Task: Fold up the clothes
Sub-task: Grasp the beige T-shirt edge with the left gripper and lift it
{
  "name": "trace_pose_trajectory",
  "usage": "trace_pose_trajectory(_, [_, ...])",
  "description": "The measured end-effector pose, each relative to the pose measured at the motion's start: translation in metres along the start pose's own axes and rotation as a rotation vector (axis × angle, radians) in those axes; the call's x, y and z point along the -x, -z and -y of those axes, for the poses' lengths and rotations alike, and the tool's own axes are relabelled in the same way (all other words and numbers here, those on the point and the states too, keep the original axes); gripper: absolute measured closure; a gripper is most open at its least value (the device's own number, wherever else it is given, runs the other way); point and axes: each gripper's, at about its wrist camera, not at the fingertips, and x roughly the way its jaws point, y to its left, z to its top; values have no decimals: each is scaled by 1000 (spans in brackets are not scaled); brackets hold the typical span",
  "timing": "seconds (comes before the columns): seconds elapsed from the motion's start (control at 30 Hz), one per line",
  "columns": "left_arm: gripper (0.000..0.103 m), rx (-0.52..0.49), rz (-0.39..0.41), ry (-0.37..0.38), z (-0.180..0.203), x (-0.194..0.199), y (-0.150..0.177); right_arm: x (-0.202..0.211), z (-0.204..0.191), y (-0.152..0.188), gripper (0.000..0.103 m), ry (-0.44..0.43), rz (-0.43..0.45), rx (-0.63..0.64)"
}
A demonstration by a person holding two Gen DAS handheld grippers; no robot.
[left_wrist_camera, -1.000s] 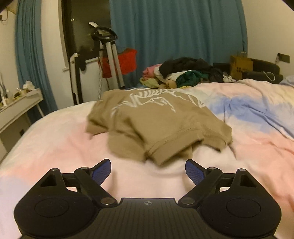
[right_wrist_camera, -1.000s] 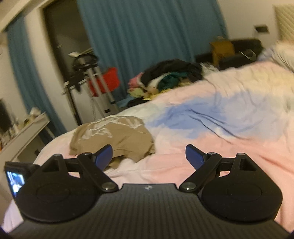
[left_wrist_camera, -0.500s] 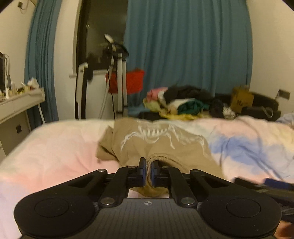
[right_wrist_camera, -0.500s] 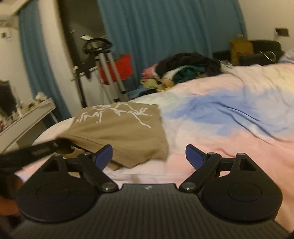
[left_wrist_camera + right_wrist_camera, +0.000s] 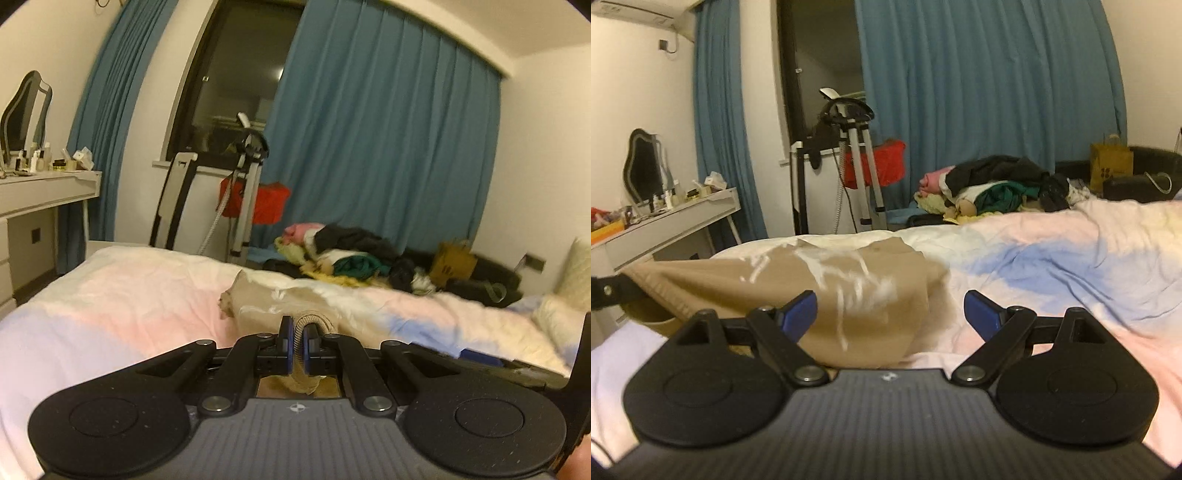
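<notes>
Tan sweatshirt (image 5: 849, 295), soft knit with a white graphic and ribbed hem, lies on the wrinkled pastel duvet (image 5: 1052, 266), stretched leftward, its hem corner lifted off the bed. The left gripper (image 5: 298, 341) has its fingers clamped on that ribbed edge; the right gripper (image 5: 890, 312), fingers spread wide, hovers over the cloth.

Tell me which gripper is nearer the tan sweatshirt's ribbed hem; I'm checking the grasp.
Left. The left gripper is shut on the tan sweatshirt at its ribbed hem. The right gripper hangs open over the sweatshirt's printed body, gripping nothing.
</notes>
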Motion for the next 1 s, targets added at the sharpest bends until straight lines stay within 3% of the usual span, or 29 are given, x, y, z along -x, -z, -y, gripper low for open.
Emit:
trace_pose_trajectory(0.13, [98, 34, -7, 55, -6, 13, 6, 30, -30, 5, 15, -109, -10, 65])
trace_pose_trajectory(0.23, [98, 67, -1, 68, -14, 14, 10, 28, -60, 15, 15, -165, -49, 163])
trace_pose_trajectory(0.37, [98, 104, 4, 67, -27, 10, 10, -9, -83, 38, 15, -93, -174, 286])
trace_pose_trajectory(0.5, [98, 146, -1, 61, -39, 5, 9, -47, -72, 52, 16, -70, -259, 233])
trace_pose_trajectory(0.57, [98, 157, 3, 57, -43, 5, 8, -53, -64, 49, 35, -71, -269, 198])
trace_pose_trajectory(0.63, [98, 157, 6, 53, -44, 4, 8, -51, -55, 42, 67, -77, -269, 128])
trace_pose_trajectory(0.7, [98, 152, 6, 53, -43, 4, 7, -41, -47, 31, 86, -96, -232, 53])
trace_pose_trajectory(0.8, [98, 128, -4, 68, -37, 3, 9, -16, -39, 9, 96, -76, -115, 49])
trace_pose_trajectory(0.9, [98, 104, -14, 83, -31, 1, 12, 6, -24, -9, 97, -56, -21, 19])
trace_pose_trajectory(1.0, [98, 82, -24, 93, -25, -1, 14, 17, -12, -16, 96, -59, 14, 15])
